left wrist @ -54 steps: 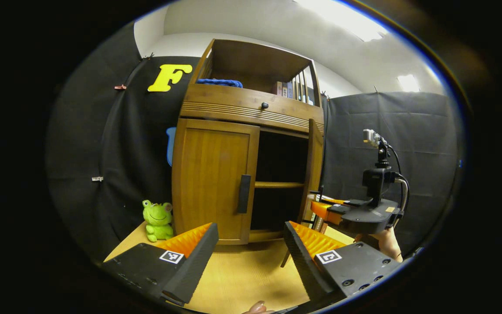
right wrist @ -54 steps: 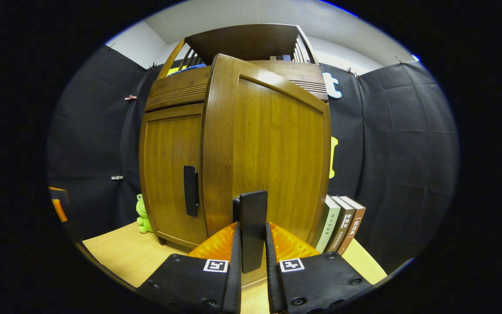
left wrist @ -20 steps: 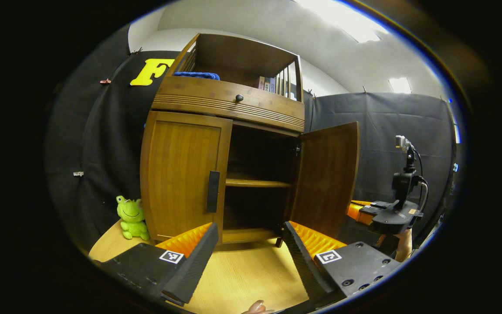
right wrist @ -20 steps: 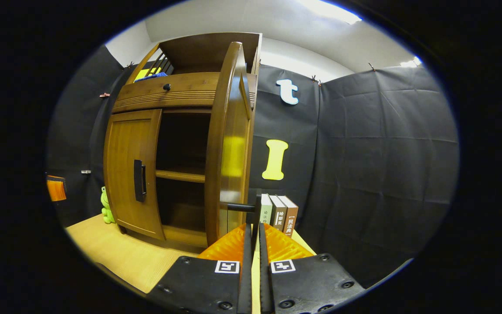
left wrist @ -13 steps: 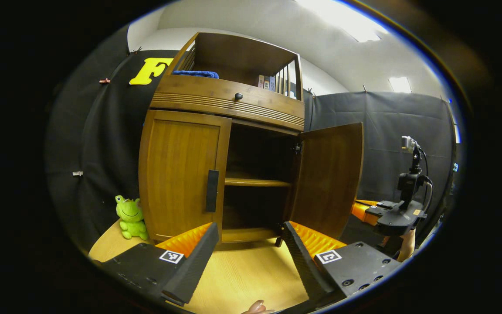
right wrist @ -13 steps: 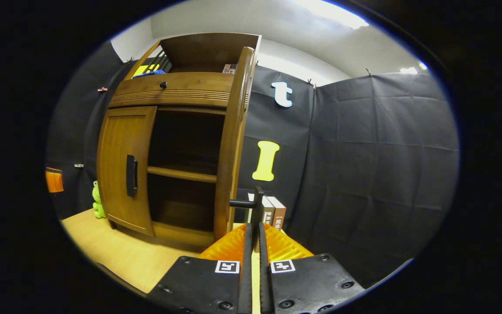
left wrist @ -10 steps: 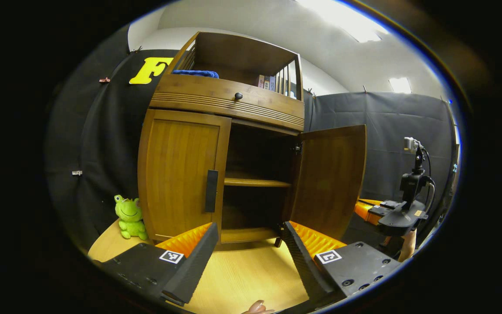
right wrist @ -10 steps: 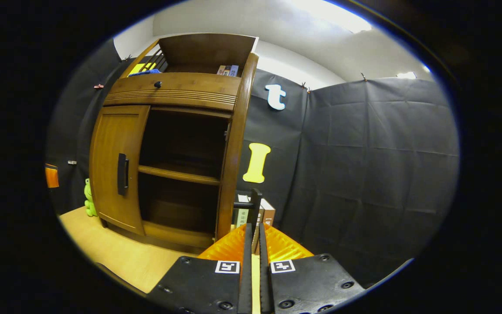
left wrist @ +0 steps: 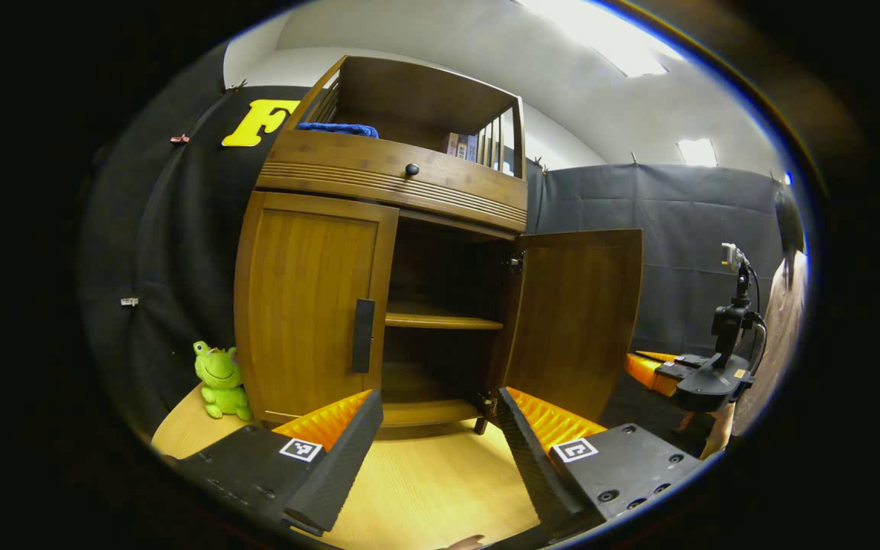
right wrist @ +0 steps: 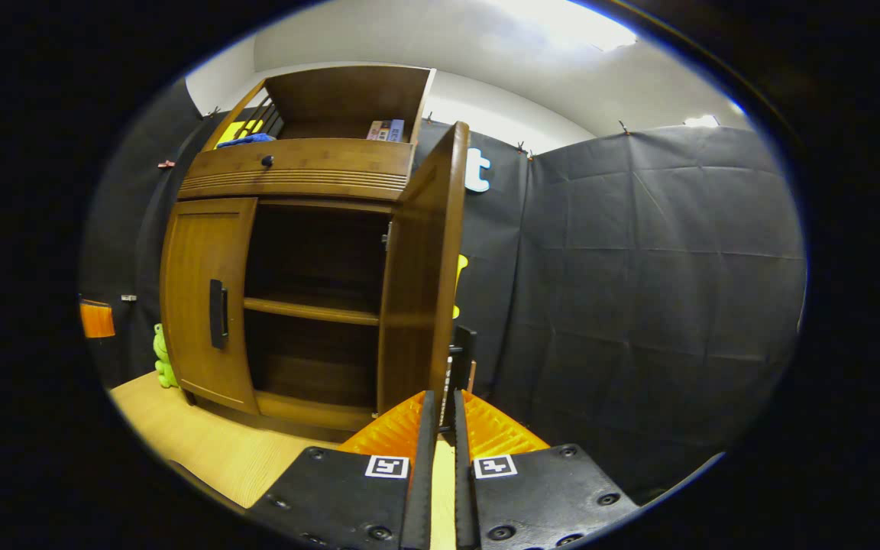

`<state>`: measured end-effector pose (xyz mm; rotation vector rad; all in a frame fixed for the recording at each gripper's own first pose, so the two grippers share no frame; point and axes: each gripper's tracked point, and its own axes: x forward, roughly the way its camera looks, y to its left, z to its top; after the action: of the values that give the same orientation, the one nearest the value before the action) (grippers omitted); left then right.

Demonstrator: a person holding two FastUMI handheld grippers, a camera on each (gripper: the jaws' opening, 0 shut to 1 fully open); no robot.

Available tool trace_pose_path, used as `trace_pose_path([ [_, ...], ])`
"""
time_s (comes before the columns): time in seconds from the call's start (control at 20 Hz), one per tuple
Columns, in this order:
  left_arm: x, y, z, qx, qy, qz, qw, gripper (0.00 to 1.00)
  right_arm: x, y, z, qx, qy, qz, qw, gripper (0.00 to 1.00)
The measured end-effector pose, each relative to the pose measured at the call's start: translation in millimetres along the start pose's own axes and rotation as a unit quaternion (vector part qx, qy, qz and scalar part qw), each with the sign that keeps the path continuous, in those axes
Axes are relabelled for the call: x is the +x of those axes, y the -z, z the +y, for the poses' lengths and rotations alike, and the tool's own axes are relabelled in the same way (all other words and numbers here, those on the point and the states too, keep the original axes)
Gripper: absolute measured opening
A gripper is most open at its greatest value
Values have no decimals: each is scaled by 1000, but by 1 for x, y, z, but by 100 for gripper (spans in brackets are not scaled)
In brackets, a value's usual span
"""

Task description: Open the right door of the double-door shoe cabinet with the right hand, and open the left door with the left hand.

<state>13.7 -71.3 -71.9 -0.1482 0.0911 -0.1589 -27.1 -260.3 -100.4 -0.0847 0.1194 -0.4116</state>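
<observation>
- On the bench (left wrist: 425, 489) we see the shoe cabinet (left wrist: 379, 252) standing against the black cloth wall, its two doors below a drawer front with a small dark knob (left wrist: 412, 169).
- We find the right door (left wrist: 574, 313) swung well out from the cabinet, so the dark inside and its shelf (left wrist: 440, 321) lie open to us.
- From the right gripper view we look at that door (right wrist: 421, 283) nearly edge-on, with its handle (right wrist: 461, 359) sticking out at the lower outer side.
- Our right gripper (right wrist: 440, 412) has its jaws drawn narrow around that handle; they seem to pinch it, though the contact itself is partly hidden by the fingers.
- We also catch the right gripper (left wrist: 703, 378) far off at the right of the left gripper view, beyond the open door.
- Our left door (left wrist: 310, 305) sits flush and closed, its dark handle (left wrist: 363, 334) upright along the inner edge.
- Our left gripper (left wrist: 436, 428) hovers low over the bench in front of the cabinet, jaws wide and holding nothing, apart from the left door's handle.
- Beside the cabinet's left foot we see a green toy frog (left wrist: 218, 370) on the bench.
- Up in the open top we spot a blue cloth (left wrist: 337, 128) and a few books (left wrist: 461, 145).
</observation>
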Motion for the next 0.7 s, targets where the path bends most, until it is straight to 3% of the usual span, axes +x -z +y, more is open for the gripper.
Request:
trace_pose_path([
  [0.05, 0, -2, 1, 2, 2, -3, 1000, 92, -8, -2, 12, 1, -11, -4, 1000, 16],
  [0.2, 5, -9, 11, 17, -5, -16, 1000, 97, -24, -14, 41, 26, -53, -13, 998, 61],
  [0.3, 12, -14, 17, 25, -7, -27, 999, 94, -30, -18, 59, 51, -77, -10, 996, 92],
  [0.5, 42, -21, 35, 61, -22, -34, 997, 94, -37, -33, 75, 79, -96, -13, 992, 92],
  [0.7, 91, -24, 59, 96, -56, -41, 993, 91, -41, -47, 70, 51, -84, -32, 995, 94],
])
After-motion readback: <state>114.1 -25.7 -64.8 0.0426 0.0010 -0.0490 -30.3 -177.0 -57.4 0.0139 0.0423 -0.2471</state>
